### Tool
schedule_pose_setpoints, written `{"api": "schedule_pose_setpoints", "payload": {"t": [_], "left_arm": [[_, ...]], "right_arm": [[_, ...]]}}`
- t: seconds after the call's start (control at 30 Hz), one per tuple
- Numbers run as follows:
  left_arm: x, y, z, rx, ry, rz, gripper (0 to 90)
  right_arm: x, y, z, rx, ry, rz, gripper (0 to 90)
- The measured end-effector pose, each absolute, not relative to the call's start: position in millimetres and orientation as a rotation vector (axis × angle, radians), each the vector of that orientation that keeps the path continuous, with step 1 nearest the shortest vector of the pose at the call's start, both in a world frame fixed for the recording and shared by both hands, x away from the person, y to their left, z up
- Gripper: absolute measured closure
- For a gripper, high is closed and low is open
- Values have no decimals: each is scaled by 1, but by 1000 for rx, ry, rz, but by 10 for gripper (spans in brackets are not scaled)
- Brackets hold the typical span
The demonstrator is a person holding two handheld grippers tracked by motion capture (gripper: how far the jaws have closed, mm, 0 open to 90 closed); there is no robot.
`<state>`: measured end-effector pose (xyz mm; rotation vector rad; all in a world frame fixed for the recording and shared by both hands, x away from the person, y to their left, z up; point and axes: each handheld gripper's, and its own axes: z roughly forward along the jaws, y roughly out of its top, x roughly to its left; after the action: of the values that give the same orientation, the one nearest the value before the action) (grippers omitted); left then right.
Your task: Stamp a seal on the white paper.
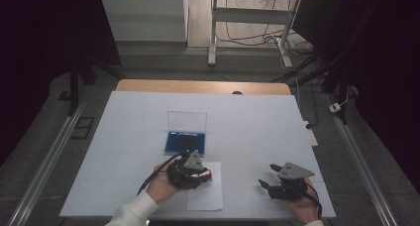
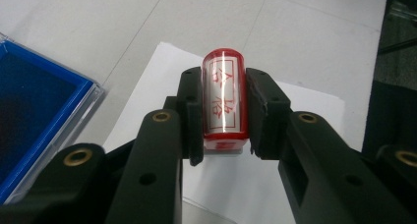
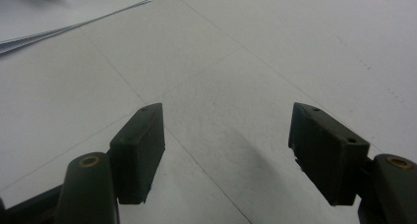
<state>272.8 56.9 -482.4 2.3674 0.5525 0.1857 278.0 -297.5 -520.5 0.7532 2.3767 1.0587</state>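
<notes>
My left gripper [image 2: 224, 84] is shut on a red cylindrical stamp [image 2: 223, 98] with red characters along its clear side. The stamp lies lengthwise between the two pads, over a white sheet of paper [image 2: 305, 116]. In the high view the left gripper [image 1: 207, 175] hovers at the sheet's [image 1: 205, 194] upper left corner, just in front of the blue ink pad [image 1: 185, 141]. My right gripper [image 1: 268, 175] rests low at the front right of the table, open. Its pads [image 3: 140, 145] stand wide apart over the bare white table cover, nothing between them.
The ink pad case [image 2: 34, 111] has its clear lid [image 1: 186, 121] standing upright behind it. White covering [image 1: 257, 122] spreads over the table, with a wooden edge [image 1: 203, 86] at the far side. The paper's corner [image 3: 59, 13] lies to the left of the right gripper.
</notes>
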Motion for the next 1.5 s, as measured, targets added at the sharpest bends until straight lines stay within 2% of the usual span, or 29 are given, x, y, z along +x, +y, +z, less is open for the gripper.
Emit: {"api": "schedule_pose_setpoints", "payload": {"t": [0.67,1.5], "left_arm": [[274,50,-493,2443,547,214,696],[278,47,-493,2472,576,175,700]], "right_arm": [[279,-298,-522,749,2384,1049,297],[279,-298,-522,746,2390,1051,298]]}}
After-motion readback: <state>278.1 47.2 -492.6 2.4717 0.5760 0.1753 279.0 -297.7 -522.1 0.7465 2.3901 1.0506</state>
